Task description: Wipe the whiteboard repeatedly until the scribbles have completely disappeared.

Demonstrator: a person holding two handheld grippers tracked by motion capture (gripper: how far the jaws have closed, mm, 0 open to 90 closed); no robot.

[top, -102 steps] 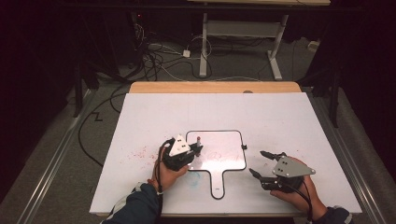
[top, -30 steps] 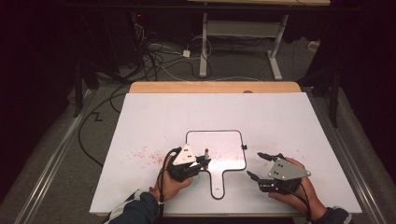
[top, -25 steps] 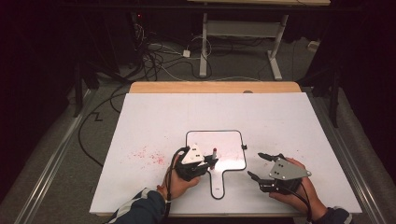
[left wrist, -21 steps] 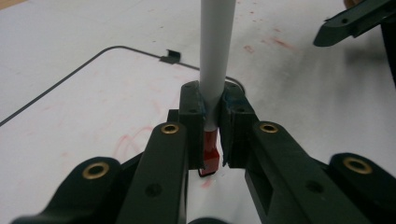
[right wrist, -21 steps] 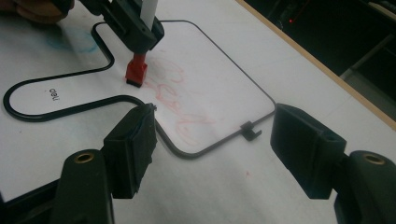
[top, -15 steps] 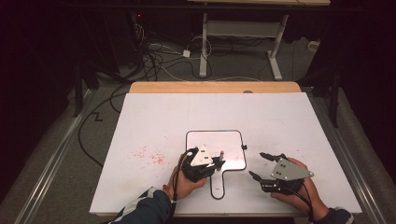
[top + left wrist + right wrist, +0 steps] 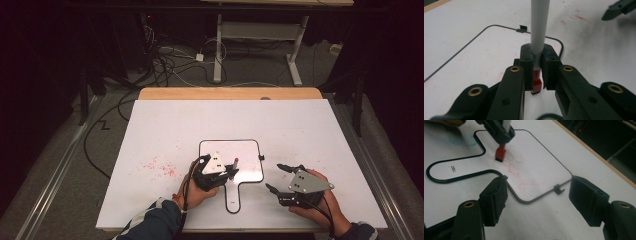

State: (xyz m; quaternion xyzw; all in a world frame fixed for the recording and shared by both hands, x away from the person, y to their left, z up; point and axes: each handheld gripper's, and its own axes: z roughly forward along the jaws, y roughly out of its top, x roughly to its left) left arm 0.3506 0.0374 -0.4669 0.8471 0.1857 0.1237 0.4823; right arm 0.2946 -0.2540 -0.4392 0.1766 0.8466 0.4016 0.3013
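On the white counter (image 7: 165, 130), the left claw (image 7: 226, 172) pinched a marker (image 7: 538, 30) upright, its red end (image 7: 500, 153) touching the small handled whiteboard (image 7: 247, 155) near faint red scribbles (image 7: 524, 180). Just right of the board, the right claw (image 7: 277, 179) rested with jaws spread, holding nothing.

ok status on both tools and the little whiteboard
Left tool shut on marker, red end on small whiteboard. Right tool open beside it. Faint red scribbles remain. Nothing in the way.
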